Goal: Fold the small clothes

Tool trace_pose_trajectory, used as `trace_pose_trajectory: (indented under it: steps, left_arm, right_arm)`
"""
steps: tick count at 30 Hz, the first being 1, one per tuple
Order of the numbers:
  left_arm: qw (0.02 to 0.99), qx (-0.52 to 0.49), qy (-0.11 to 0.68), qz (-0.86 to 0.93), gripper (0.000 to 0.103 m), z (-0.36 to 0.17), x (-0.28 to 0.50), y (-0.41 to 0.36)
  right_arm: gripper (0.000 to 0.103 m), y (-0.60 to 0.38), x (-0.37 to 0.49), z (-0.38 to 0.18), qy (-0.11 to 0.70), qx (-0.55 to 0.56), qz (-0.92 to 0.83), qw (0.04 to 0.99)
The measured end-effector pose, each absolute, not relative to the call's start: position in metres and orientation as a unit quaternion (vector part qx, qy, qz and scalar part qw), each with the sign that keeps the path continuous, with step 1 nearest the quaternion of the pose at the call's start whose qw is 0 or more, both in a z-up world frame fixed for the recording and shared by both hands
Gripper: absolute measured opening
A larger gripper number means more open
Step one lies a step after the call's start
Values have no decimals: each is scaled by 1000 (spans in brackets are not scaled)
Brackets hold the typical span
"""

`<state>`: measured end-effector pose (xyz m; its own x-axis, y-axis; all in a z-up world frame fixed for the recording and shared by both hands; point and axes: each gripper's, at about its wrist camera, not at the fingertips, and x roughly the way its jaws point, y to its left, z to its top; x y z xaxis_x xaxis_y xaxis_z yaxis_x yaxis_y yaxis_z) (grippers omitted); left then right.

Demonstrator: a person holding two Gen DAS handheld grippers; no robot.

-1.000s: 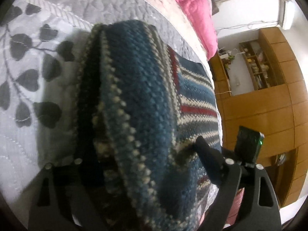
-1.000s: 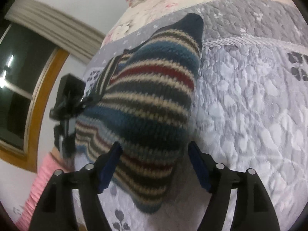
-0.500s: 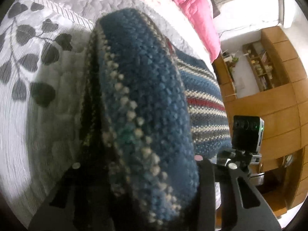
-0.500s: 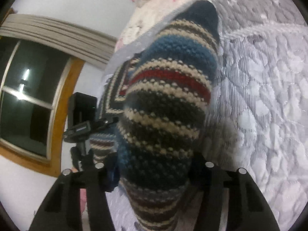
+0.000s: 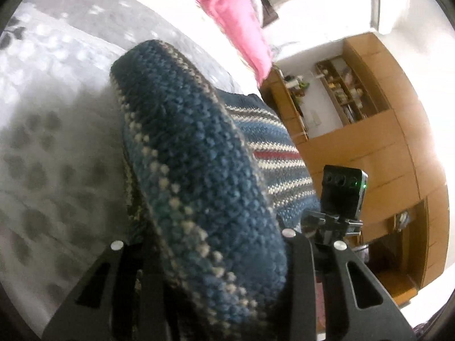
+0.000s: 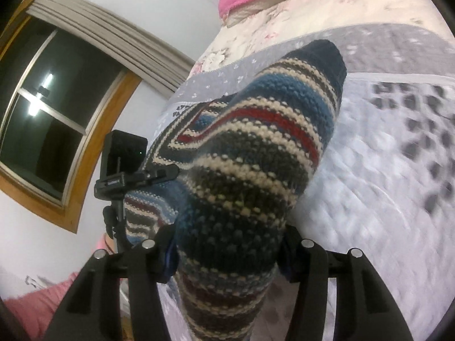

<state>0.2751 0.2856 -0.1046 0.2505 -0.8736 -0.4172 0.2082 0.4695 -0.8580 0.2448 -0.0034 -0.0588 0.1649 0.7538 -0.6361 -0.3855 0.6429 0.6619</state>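
A small striped knitted garment in blue, cream, red and dark bands is held up off the bed by both grippers. My left gripper is shut on one edge of it, and the thick blue knit bulges between the black fingers. My right gripper is shut on the opposite edge of the knitted garment, which stretches away toward the bed. The other gripper's camera block shows in each view: the right one, the left one. The fingertips themselves are hidden by the fabric.
Below lies a grey quilted bedspread with a dark leaf print. Pink pillows sit at the head of the bed. Wooden cabinets and shelves stand beyond the bed, and a window with a wooden frame is on the wall.
Both grippers have closed on the garment and lifted it off the bedspread. The bed now looks farther away and blurred with motion.
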Motion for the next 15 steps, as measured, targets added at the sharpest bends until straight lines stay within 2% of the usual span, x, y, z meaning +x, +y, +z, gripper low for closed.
trace_pose_trajectory:
  steps: [7, 15]
  left_arm:
    - [709, -323, 488, -393, 32, -110, 248, 224]
    - [721, -292, 502, -378, 34, -134, 227, 192]
  right_arm:
    - [55, -60, 206, -67, 523, 184, 355, 752]
    - [56, -97, 184, -110, 545, 188, 325, 750]
